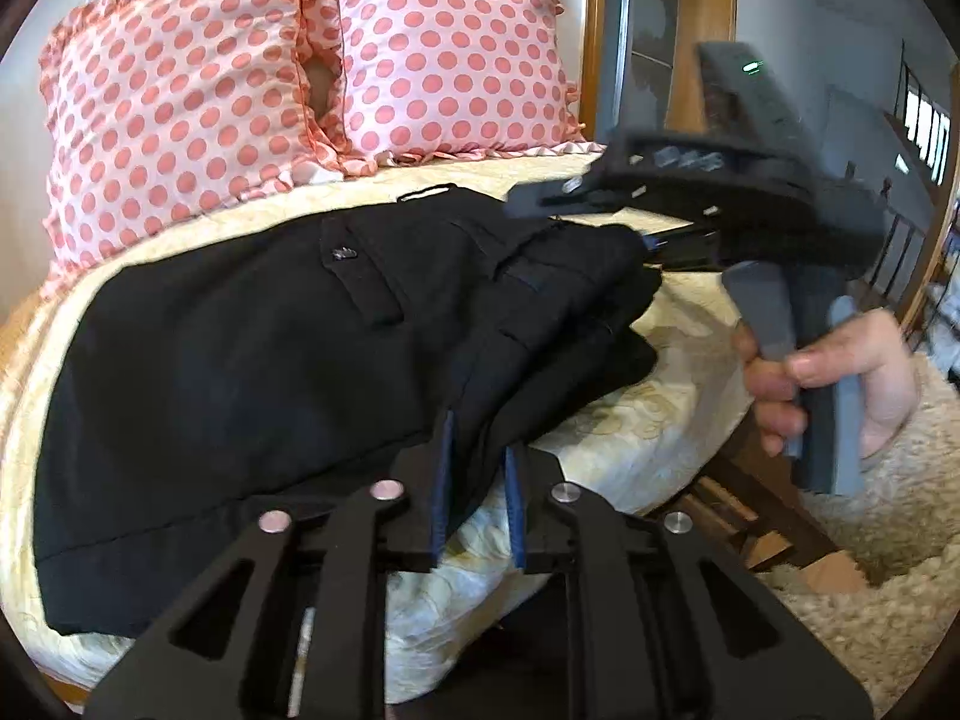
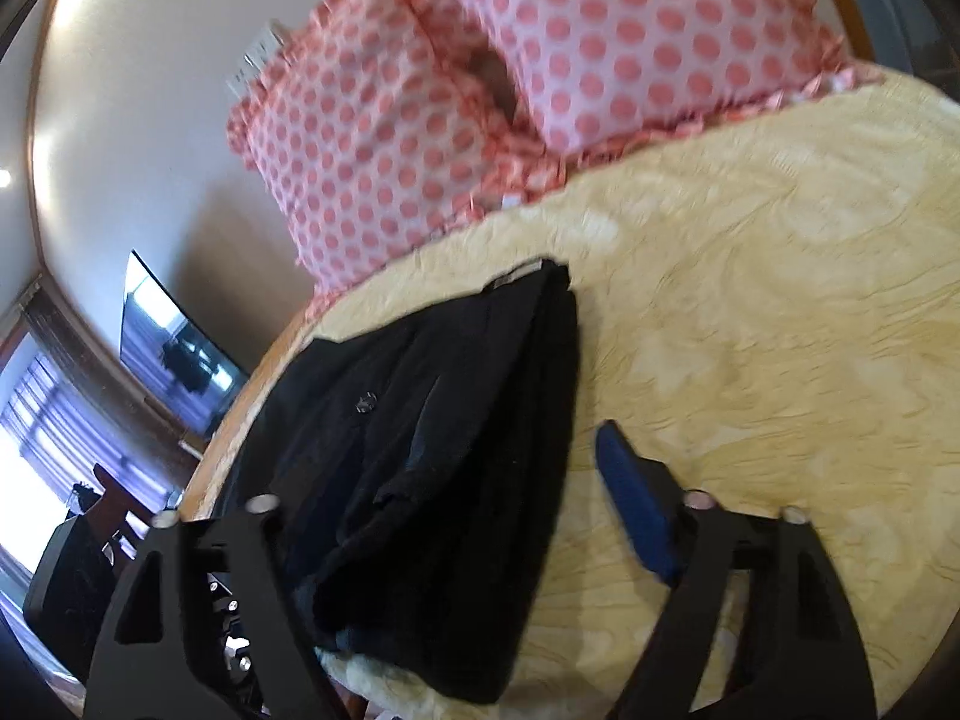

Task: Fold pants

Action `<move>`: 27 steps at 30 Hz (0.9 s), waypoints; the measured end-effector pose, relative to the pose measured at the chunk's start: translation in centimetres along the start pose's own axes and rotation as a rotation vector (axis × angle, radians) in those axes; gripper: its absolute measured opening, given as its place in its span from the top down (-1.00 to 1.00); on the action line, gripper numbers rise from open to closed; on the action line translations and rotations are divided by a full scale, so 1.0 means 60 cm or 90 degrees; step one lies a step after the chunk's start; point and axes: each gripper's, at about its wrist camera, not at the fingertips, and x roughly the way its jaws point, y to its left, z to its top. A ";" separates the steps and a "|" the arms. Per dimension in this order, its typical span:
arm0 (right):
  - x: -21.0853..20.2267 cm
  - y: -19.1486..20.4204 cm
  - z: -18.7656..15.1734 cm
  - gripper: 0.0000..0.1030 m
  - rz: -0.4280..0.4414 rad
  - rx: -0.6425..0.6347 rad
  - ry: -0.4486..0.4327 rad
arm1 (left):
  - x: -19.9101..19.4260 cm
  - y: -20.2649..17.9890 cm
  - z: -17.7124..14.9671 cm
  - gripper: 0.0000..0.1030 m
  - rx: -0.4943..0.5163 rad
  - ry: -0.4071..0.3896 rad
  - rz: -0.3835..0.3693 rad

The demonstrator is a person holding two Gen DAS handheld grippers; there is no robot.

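Note:
Black pants lie folded on a cream bedspread, back pocket with a button facing up. My left gripper is shut on the near edge of the pants, its blue pads pinching the fabric. My right gripper comes in from the right, held by a hand, its tips at the pants' right edge. In the right wrist view the pants lie between wide-spread jaws of the right gripper. One blue pad shows over bare bedspread. The other finger is hidden behind the cloth.
Two pink polka-dot pillows stand against the headboard behind the pants. The bed's edge drops to a shaggy beige rug at the right, with wooden pieces on the floor. A television hangs on the wall.

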 end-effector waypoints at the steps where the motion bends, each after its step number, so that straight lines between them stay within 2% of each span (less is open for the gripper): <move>1: 0.008 0.000 -0.003 -0.31 -0.001 0.003 0.014 | -0.006 0.007 0.001 0.47 -0.017 0.003 -0.025; 2: 0.012 0.002 -0.006 -0.19 -0.001 -0.001 0.024 | -0.015 0.014 0.001 0.25 -0.037 0.004 -0.060; 3: 0.014 0.004 -0.009 -0.12 -0.005 -0.007 0.027 | -0.026 0.022 0.002 0.16 -0.058 0.000 -0.093; 5: 0.011 0.008 -0.014 0.06 -0.017 -0.024 0.017 | -0.053 0.044 0.005 -0.12 -0.099 -0.023 -0.124; 6: 0.010 0.009 -0.014 0.22 -0.019 -0.030 0.014 | -0.067 0.056 0.007 -0.20 -0.115 -0.037 -0.113; 8: 0.009 0.017 -0.016 0.33 -0.031 -0.053 0.007 | -0.081 0.078 0.009 -0.42 -0.135 -0.060 -0.072; 11: 0.002 0.036 -0.020 0.51 -0.059 -0.098 -0.011 | -0.081 0.125 0.004 -0.43 -0.199 -0.056 -0.015; 14: -0.013 0.054 -0.023 0.65 -0.078 -0.130 -0.035 | -0.073 0.159 -0.008 -0.43 -0.261 -0.038 -0.003; 16: -0.030 0.071 -0.029 0.67 -0.088 -0.159 -0.055 | -0.069 0.177 -0.019 -0.43 -0.293 -0.032 -0.011; 19: -0.035 0.078 -0.044 0.73 -0.113 -0.187 -0.058 | -0.075 0.183 -0.024 -0.43 -0.289 -0.038 0.000; 22: -0.012 0.054 -0.053 0.73 -0.133 -0.160 -0.026 | -0.075 0.185 -0.023 -0.43 -0.275 -0.040 0.007; 24: -0.014 0.053 -0.054 0.74 -0.131 -0.152 -0.029 | -0.077 0.185 -0.019 -0.45 -0.269 -0.043 0.006; 27: -0.016 0.065 -0.050 0.71 -0.148 -0.178 -0.018 | -0.087 0.184 -0.017 -0.58 -0.255 -0.057 0.023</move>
